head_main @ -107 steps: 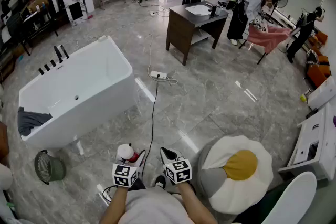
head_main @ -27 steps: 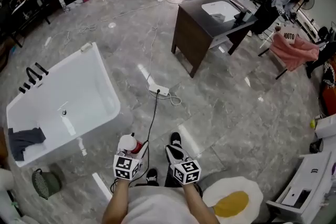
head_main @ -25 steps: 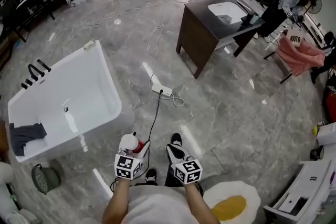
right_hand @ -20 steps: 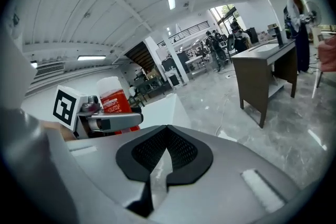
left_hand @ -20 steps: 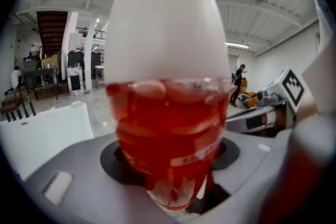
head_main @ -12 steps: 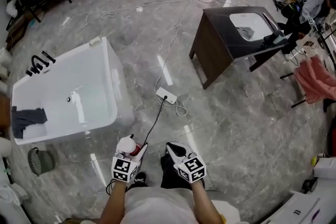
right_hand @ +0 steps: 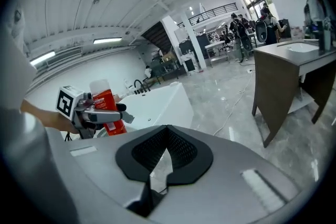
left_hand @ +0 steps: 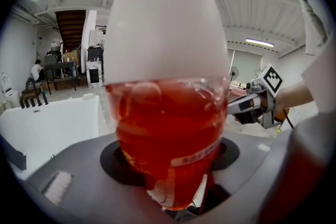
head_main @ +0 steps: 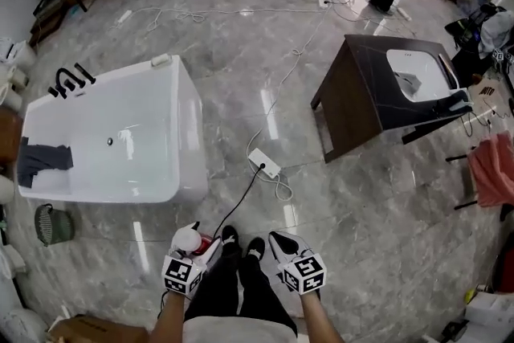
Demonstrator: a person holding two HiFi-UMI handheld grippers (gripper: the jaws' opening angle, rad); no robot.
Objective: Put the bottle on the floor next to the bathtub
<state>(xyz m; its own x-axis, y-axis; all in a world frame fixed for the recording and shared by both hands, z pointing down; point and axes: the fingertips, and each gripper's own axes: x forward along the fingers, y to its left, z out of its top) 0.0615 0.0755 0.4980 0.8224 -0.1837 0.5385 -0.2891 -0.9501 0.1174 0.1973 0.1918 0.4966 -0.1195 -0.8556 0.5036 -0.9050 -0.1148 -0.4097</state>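
- Floor [head_main: 152, 225] along the bathtub's near side: bare stone, open for me to reach.
- Bathtub [head_main: 189, 142]: tall white wall, closes off my left.
- Black cable [head_main: 238, 201]: runs from the power strip [head_main: 263, 163] toward my feet, crossing the approach.
- Basket [head_main: 50, 224]: beside the tub's left corner.
- Sink cabinet [head_main: 353, 104]: well apart, right.

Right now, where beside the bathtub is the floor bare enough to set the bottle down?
Bare floor runs along the bathtub's near side, between the mesh basket and the black cable. Past the tub's right end it is crowded: the power strip and its cables lie there.
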